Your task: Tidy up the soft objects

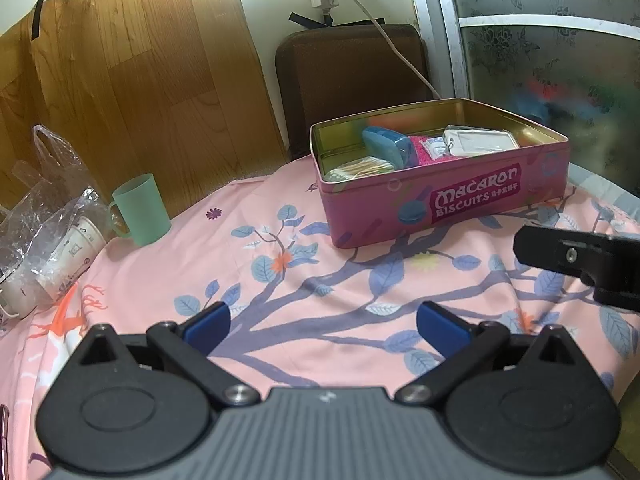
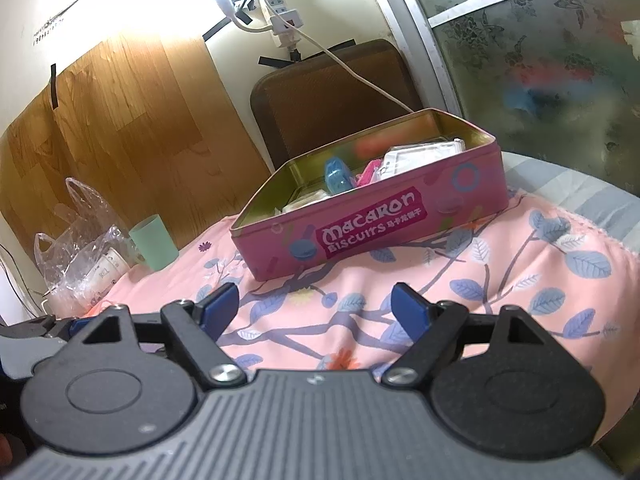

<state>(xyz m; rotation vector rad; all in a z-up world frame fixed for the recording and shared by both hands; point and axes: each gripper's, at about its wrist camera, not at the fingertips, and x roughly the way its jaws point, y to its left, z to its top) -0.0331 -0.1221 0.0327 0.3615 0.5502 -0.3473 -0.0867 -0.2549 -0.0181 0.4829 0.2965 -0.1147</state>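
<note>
Pink tin [image 1: 440,208] near cloth edge (lidless), both claws apart, empty

Open pink tin [image 1: 436,208] holds fuzzy, perhaps soft, items [image 1: 424,152].

pink tin [image 1: 440,204] — floral cloth [image 1: 320,280]

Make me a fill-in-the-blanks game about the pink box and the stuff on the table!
1. The pink tin has the word ____ above "Biscuits".
2. The cup beside the plastic bag is coloured ____.
3. The tin's lid is ____, so its contents show.
4. The left gripper and right gripper both have their jaws ____, holding nothing.

Missing words: Macaron; green; off; open
</note>
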